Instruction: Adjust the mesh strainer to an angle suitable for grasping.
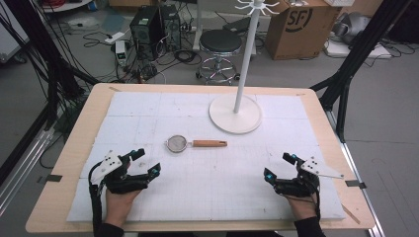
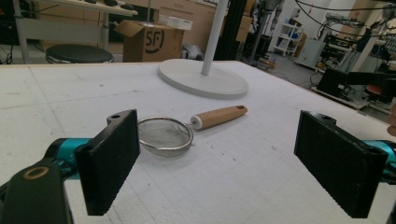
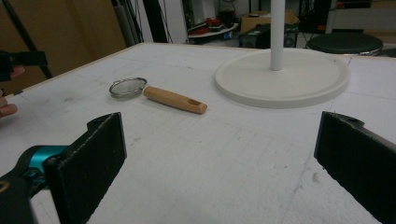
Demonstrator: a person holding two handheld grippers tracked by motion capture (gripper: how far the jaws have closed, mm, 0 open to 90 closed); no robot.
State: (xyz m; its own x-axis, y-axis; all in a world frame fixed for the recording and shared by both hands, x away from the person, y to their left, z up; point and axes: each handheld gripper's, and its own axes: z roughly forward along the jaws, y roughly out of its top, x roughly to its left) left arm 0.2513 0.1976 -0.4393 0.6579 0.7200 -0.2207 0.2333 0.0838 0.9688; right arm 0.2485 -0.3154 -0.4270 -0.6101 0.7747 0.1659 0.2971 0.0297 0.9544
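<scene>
High view shows my left hand-held gripper (image 1: pixel 146 161) and right hand-held gripper (image 1: pixel 278 165) released near the worktop's (image 1: pixel 89 123) front corners, the strainer (image 1: pixel 195 143) lying mid-worktop between them, likely awaiting pickup.

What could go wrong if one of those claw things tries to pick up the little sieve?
The strainer lies flat on the white mat, so jaws closing on its round mesh bowl might slip or dent it; the wooden handle looks the safer grip. The stand sits just beyond, and a lifted strainer could knock its pole. Both the left gripper and right gripper are open, holding nothing.
</scene>
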